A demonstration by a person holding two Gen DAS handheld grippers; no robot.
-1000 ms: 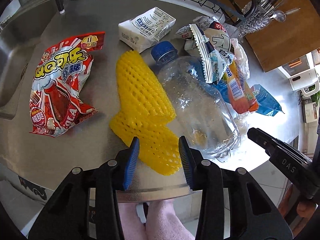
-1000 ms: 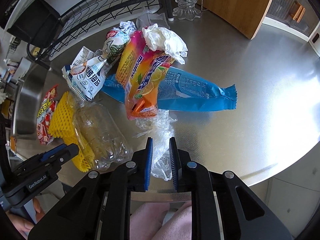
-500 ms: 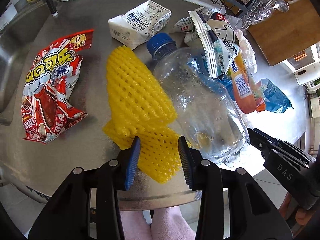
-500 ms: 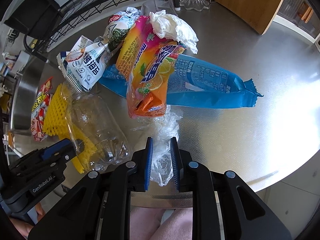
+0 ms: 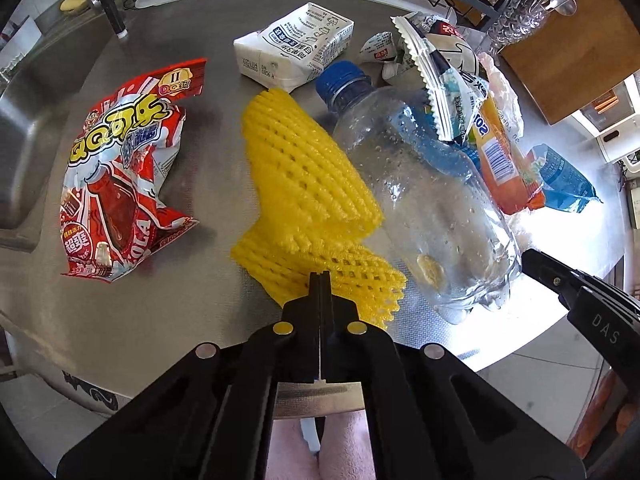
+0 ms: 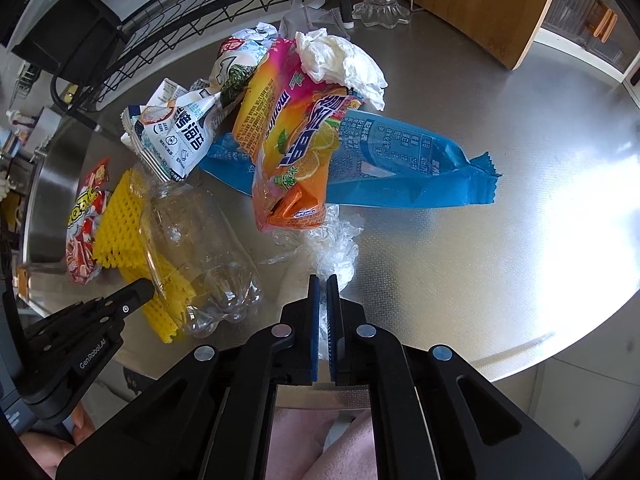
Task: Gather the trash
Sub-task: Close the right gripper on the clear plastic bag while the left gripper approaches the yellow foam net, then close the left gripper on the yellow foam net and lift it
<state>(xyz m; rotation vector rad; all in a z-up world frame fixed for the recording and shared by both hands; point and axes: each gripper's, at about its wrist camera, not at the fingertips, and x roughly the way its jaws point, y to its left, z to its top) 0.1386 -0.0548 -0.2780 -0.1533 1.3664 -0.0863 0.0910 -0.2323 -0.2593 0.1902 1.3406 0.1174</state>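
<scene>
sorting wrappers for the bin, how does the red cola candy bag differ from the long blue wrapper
The red cola candy bag lies alone on bare counter near the sink edge; the long blue wrapper sits in the pile, partly under the orange Mentos bag. The red bag is crumpled and broad with bold yellow lettering; the blue wrapper is narrow, fairly flat, with small print and a zigzag end. Both are empty-looking plastic snack packaging on the steel counter.

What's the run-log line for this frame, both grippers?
phase: grasp | left gripper: just closed on yellow foam net | right gripper: just closed on clear plastic wrap | both items on steel counter
</scene>
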